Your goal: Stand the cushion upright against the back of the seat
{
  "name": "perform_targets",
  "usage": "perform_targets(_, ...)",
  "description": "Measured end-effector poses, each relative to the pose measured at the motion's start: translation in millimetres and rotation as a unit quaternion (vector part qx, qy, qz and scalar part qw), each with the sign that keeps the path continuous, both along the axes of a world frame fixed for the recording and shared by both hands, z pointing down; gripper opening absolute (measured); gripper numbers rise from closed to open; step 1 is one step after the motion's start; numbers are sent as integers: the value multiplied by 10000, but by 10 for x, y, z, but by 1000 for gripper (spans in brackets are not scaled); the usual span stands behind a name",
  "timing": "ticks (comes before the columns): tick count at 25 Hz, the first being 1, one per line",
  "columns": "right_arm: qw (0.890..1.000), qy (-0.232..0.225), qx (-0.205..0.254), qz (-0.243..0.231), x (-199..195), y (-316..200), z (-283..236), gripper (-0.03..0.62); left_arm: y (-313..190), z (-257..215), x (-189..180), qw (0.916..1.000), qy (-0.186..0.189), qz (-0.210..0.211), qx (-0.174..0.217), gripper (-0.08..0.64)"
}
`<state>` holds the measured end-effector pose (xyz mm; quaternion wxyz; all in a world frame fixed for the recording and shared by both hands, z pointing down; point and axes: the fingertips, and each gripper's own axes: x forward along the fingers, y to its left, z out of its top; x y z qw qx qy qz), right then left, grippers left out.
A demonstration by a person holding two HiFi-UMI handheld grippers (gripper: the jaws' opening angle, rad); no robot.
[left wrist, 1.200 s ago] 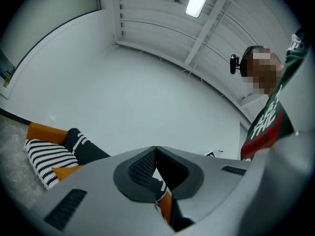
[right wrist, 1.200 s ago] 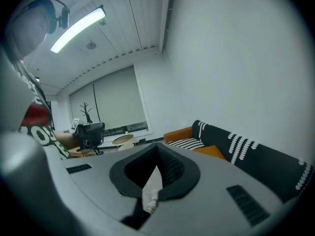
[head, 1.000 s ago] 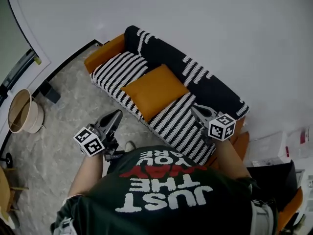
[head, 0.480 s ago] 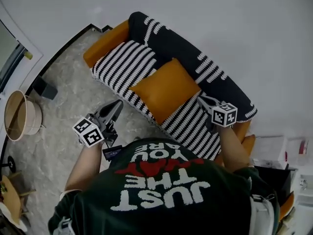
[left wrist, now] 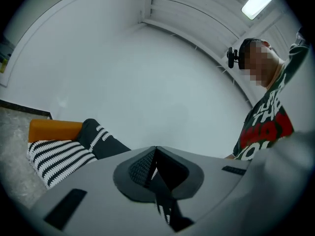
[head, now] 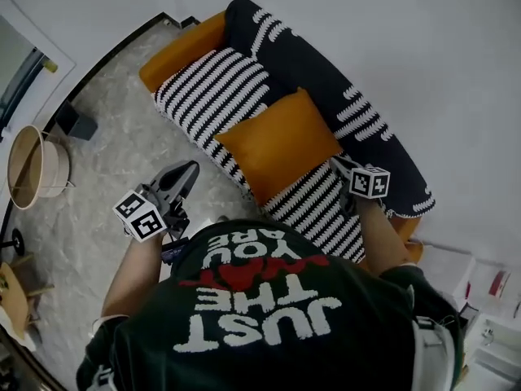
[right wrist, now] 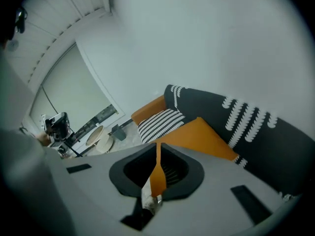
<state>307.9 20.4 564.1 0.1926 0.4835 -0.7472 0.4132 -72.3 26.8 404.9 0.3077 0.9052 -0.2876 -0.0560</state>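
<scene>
Both jaw pairs closed, empty: left gripper [head: 189, 172] over floor [head: 106, 157], right gripper [head: 337, 164] beside cushion [head: 277, 141]

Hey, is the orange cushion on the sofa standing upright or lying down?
Lying down. The orange cushion shows its broad face upward on the striped seat, not standing against the backrest.

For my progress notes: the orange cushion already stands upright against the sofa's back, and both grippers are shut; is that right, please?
Not quite: the orange cushion lies flat on the striped seat, as the head view shows. The left gripper and right gripper are indeed shut.
</scene>
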Motion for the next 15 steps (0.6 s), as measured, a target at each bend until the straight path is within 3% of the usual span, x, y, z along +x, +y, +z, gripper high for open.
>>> perform_targets(4, 9927, -645, -747, 693, 455, -65, 659, 34, -96, 85, 294, 9992, -260, -249, -187, 11)
perform_targets(6, 9880, -801, -1088, 751, 592, -92, 990, 91, -194, 144, 465, 9986, -356, -277, -286, 12)
perform_targets(7, 9853, -871, -1263, 753, 618, -83, 1162, 158, -238, 200, 547, 9983, -403, -252, -336, 12)
perform_targets(8, 9822, -958, -1420, 774, 623, -62, 1326, 182, -273, 271, 625, 9981, -440, -203, -379, 12)
perform_targets(13, 9653, -1395, -1928, 1074, 496, 102, 2010, 236, -505, 749, 972, 9974, -523, 100, -477, 12)
perform_targets(15, 9535, -1703, -2127, 1288, 436, 205, 2247, 278, -577, 979, 1169, 9971, -443, 249, -572, 11)
